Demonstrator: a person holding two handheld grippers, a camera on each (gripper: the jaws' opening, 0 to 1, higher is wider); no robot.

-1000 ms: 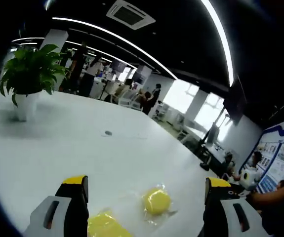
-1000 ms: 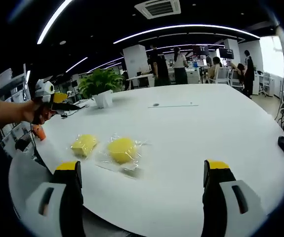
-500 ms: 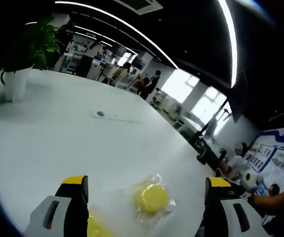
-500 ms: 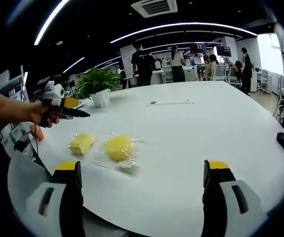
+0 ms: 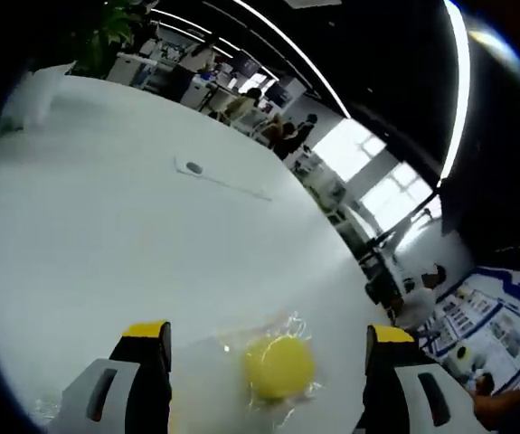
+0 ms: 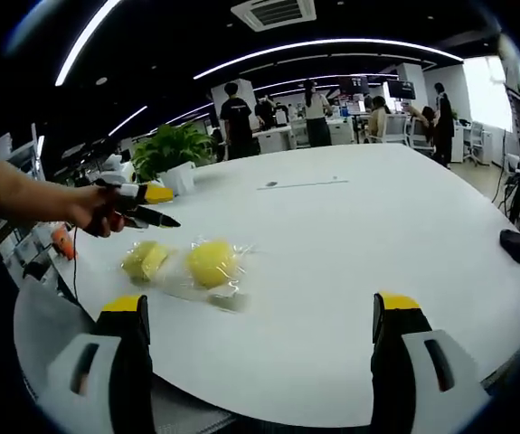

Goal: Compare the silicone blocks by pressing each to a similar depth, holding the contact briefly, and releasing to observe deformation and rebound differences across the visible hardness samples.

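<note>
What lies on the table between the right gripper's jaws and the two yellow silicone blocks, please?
In the right gripper view, only bare white table separates the right gripper from the bagged blocks.

2 yellow blocks lie on the white table [image 6: 350, 244], each in clear wrap: a round one [image 6: 210, 262] [image 5: 279, 366] beside a squarer one [image 6: 143, 260].
</note>
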